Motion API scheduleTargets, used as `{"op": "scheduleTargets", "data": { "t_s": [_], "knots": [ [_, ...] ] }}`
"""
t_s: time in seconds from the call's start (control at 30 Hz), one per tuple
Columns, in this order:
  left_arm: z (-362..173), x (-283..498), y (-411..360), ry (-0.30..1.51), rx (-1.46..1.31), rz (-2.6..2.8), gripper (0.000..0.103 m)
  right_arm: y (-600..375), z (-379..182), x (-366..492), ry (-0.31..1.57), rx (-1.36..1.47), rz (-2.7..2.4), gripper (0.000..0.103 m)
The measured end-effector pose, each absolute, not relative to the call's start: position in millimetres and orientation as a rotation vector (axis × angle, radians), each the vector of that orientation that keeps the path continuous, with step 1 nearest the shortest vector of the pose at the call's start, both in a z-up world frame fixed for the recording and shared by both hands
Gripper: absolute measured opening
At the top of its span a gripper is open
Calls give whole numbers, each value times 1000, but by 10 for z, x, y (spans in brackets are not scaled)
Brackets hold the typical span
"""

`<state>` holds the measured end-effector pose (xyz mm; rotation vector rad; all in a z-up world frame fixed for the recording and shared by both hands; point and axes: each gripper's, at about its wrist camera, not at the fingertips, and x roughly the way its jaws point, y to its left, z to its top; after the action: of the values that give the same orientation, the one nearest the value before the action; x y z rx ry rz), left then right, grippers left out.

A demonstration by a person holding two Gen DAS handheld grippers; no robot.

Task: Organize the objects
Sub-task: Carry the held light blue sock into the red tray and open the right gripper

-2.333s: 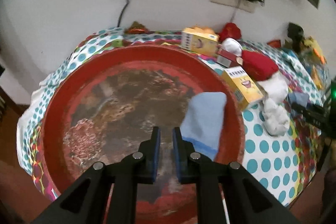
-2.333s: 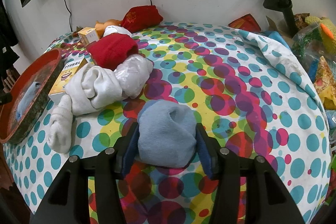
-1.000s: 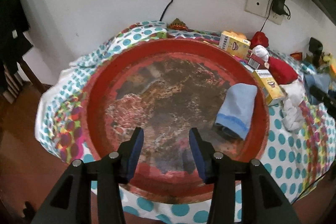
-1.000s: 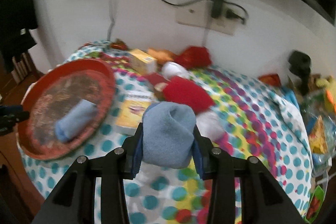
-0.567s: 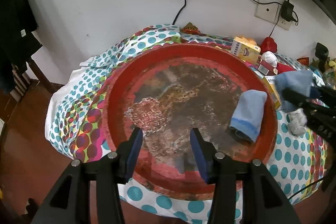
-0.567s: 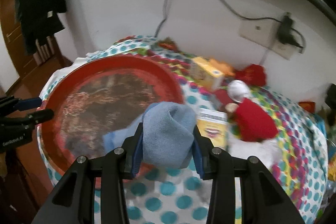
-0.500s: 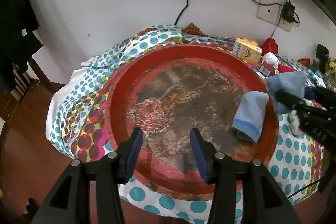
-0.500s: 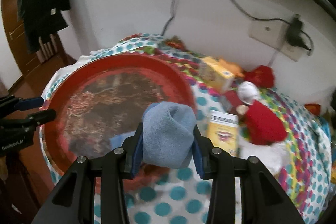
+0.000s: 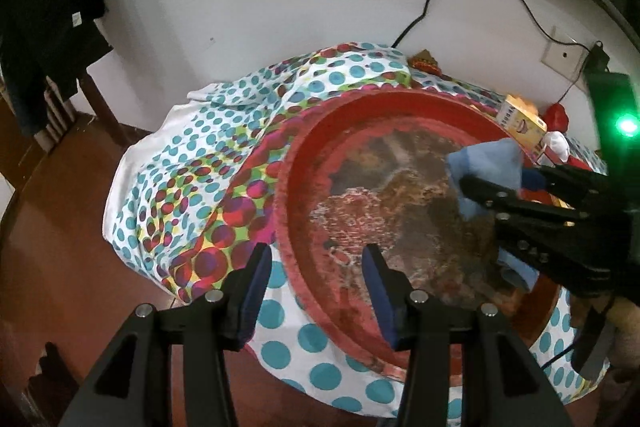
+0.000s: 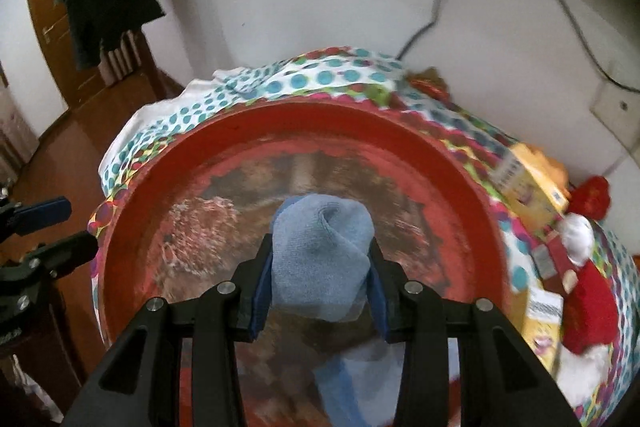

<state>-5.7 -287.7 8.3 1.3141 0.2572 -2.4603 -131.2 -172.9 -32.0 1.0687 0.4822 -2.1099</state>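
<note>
The landmark is a large round red tray with a worn, mottled brown centre (image 10: 304,131), resting on a table draped in a white cloth printed with teal and red dots (image 9: 192,163).

The right gripper (image 10: 318,281) hangs above the middle of the tray, its blue-padded jaws clamped on a bunched, soft light-blue sock (image 10: 320,255). A second light-blue sock with a darker blue cuff (image 10: 356,383) lies flat inside the tray, near its front edge and just below the held one; part of it is hidden behind the gripper.

The left gripper (image 9: 316,285) sits at the tray's near left rim, jaws spread apart and holding nothing, one finger over the cloth and the other over the tray floor.

Outside the tray's right rim lie a yellow cardboard box (image 10: 528,183), a red and white plush piece (image 10: 588,303) and another yellow box (image 10: 542,319).

The step in hand appears to be placing the held sock in the tray beside its match. To do it well, the right gripper would best lower until the fabric nearly meets the tray floor, then part its jaws fully, since soft knit may cling to the pads. Releasing just beside the lying sock would likely keep the pair together. The left gripper looks well clear of that spot.
</note>
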Motion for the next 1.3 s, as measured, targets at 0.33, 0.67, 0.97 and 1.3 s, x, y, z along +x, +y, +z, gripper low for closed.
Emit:
{"op": "scheduleTargets", "data": {
  "t_s": [0.33,0.67,0.97,1.3],
  "knots": [
    [128,-34,-2973,236,1297,-2445,48,-2249,-535,-1302,538,1106,-2039,40],
    [133,12,-3102,309,1286,-2428,48,-2347,-577,-1281,549,1115,-2050,46],
    [112,18,-3109,348,1304,-2413,48,-1930,-392,-1201,499,1080,-2095,55],
    [134,-10,-2975,316,1314,-2433,48,-1310,-103,-1030,405,1023,-2180,62]
  ]
}}
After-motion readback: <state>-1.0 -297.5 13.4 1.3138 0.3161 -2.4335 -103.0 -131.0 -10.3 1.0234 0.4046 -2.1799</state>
